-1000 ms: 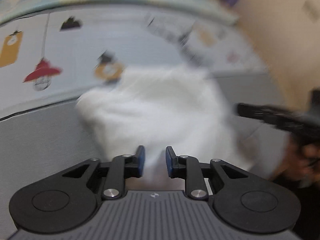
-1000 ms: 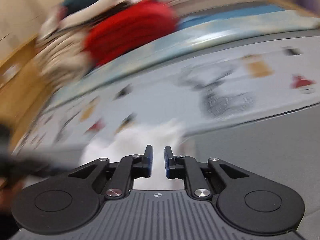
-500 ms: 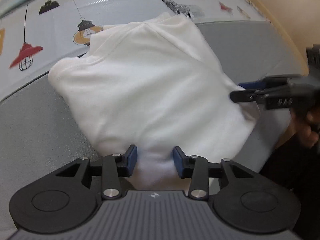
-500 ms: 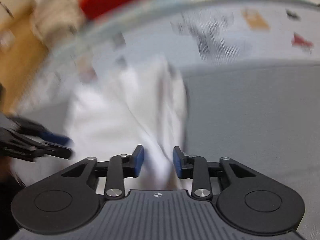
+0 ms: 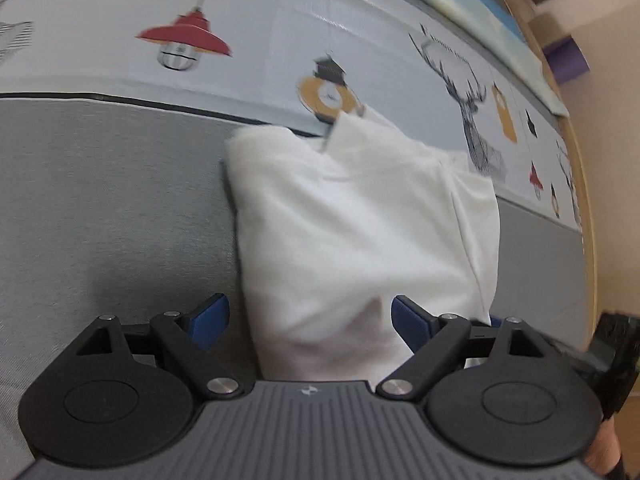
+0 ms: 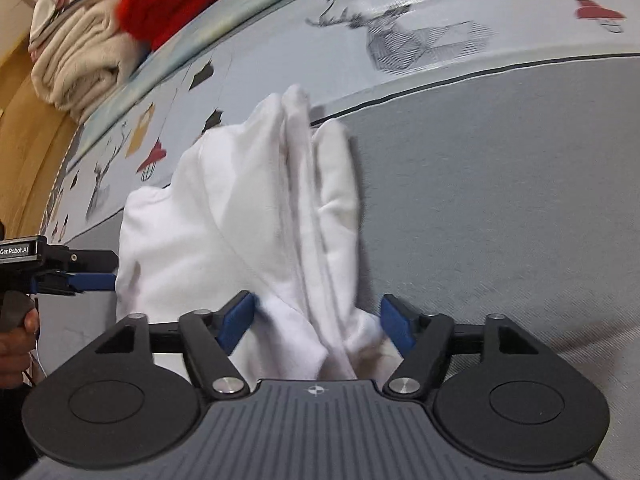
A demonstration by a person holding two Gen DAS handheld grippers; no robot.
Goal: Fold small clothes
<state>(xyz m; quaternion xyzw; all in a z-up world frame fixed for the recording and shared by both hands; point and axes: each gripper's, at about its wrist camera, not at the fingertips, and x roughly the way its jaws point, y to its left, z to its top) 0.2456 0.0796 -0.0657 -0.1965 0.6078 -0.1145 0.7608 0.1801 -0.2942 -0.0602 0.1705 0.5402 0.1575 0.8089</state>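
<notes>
A white garment [image 5: 360, 232], folded over itself, lies on the grey bed cover [image 5: 100, 208]. Its far end reaches the patterned sheet. My left gripper [image 5: 310, 320] hangs over the garment's near edge, jaws opening wide. The cloth lies between the blue pads, and neither pad presses on it. In the right wrist view the garment [image 6: 224, 216] shows bunched lengthwise folds. My right gripper [image 6: 318, 318] straddles its near end, jaws opening, with the cloth loose between the pads. The left gripper [image 6: 108, 270] also shows at the garment's left edge.
A sheet printed with lamps and deer [image 5: 360, 40] covers the far part of the bed. Folded cream blankets [image 6: 76, 60] and a red cloth [image 6: 176, 4] are stacked beyond it. A wooden bed frame [image 5: 588, 200] runs along one side. A hand [image 6: 16, 336] holds the left gripper.
Both grippers were nearly shut on the garment and now stand wide apart. The garment has come down and settled on the grey cover. The left wrist view has rolled.
</notes>
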